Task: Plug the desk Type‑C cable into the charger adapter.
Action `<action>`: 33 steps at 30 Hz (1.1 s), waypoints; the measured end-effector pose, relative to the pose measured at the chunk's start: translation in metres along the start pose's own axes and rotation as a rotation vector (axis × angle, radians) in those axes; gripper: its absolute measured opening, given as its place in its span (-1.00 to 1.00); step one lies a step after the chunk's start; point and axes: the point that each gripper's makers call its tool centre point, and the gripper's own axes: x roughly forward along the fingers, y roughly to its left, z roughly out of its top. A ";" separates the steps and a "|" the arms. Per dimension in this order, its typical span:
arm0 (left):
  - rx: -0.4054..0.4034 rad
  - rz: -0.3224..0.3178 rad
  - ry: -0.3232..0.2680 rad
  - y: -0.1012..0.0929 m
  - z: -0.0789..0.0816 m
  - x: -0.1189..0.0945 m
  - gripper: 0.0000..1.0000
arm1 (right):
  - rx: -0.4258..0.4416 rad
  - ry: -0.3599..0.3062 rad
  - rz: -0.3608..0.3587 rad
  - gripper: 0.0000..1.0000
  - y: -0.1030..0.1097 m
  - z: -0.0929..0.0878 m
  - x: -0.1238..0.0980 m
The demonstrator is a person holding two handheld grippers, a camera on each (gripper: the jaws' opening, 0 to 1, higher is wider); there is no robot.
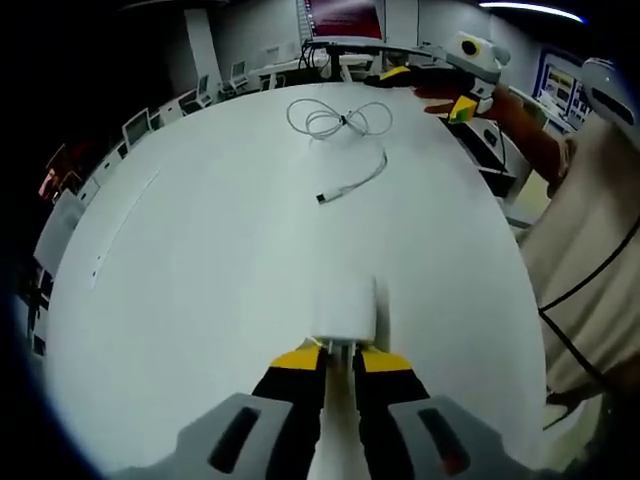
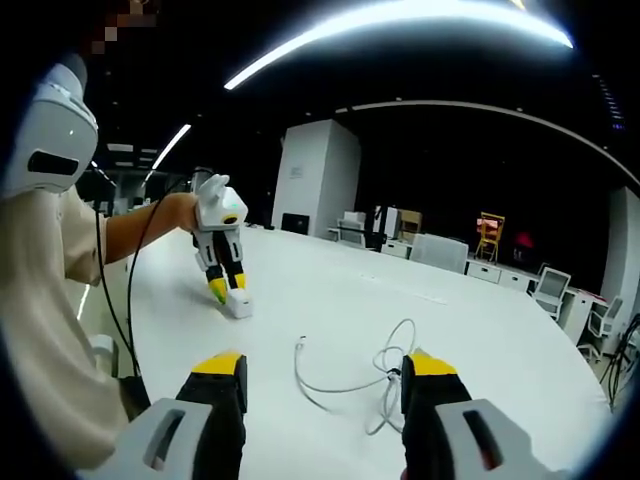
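A white charger adapter [image 1: 345,310] rests on the white table [image 1: 200,260], and my left gripper [image 1: 338,352] is shut on its near end. The white Type-C cable [image 1: 338,122] lies loosely coiled farther off, its plug end [image 1: 324,198] pointing back towards the adapter. In the right gripper view the same cable [image 2: 375,375] lies on the table between and beyond the wide-apart jaws of my right gripper [image 2: 322,372], which stands open and holds nothing. There the left gripper [image 2: 222,290] touches down on the adapter [image 2: 238,302].
A person's sleeve and beige clothing [image 1: 590,270] stand at the table's right edge. Chairs and desks [image 1: 150,125] line the far side. Bins and chairs [image 2: 480,250] sit beyond the table in the dark room.
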 end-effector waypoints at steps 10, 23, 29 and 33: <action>0.011 -0.011 -0.009 -0.001 0.000 0.001 -0.77 | 0.015 0.027 0.019 0.16 -0.001 0.002 0.013; 0.058 -0.031 -0.079 -0.001 -0.001 0.001 -0.78 | -0.094 0.101 -0.002 0.07 0.009 0.004 0.044; 0.050 -0.040 -0.107 -0.001 0.000 0.002 -0.78 | -0.109 0.117 -0.018 -0.02 0.016 -0.001 0.061; 0.051 -0.042 -0.118 -0.001 0.001 0.002 -0.78 | -0.111 0.129 -0.014 -0.05 0.022 -0.003 0.070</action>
